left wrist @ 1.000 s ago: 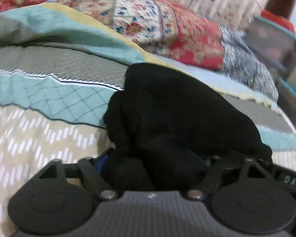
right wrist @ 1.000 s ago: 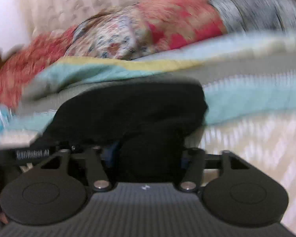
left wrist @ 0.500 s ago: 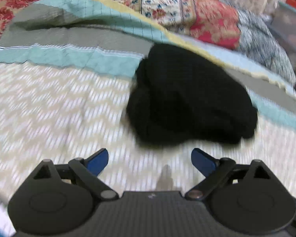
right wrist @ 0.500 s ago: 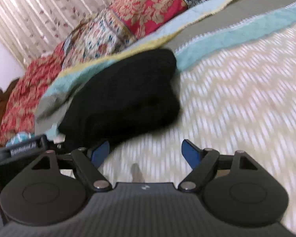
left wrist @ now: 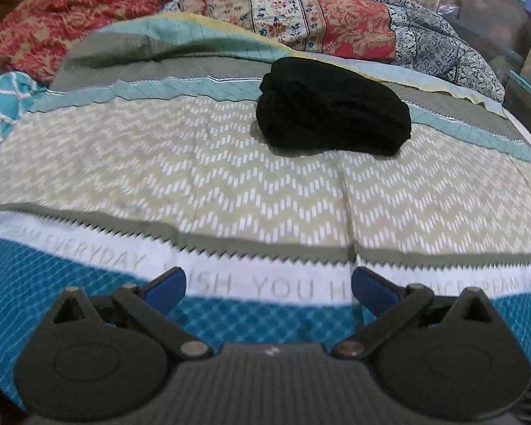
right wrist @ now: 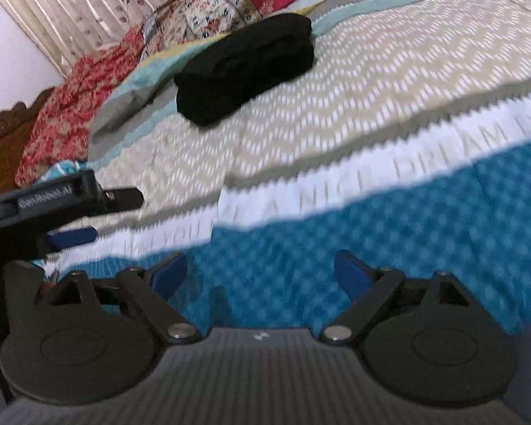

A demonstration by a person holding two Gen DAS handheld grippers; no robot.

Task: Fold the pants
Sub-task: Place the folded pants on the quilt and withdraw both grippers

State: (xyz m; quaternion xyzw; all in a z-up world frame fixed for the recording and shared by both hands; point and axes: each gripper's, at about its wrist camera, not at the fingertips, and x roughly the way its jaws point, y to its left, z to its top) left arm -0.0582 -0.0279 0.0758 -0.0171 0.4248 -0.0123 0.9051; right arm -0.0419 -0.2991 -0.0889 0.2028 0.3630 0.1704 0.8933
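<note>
black claw [left wrist: 269, 292], blue pads [left wrist: 166, 288], blurred lettering

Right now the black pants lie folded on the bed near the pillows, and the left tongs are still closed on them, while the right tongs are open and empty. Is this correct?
Not quite. The left tongs are also open and empty, well back from the black pants, as the left wrist view shows. The rest holds: the pants lie folded on the bed near the pillows, and the right tongs are open and empty.

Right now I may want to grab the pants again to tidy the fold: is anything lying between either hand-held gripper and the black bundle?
Nothing visible. Only bare bedspread lies between the left hand-held gripper and the folded black pants, and likewise ahead of the right hand-held gripper. Both are open and empty.
</note>
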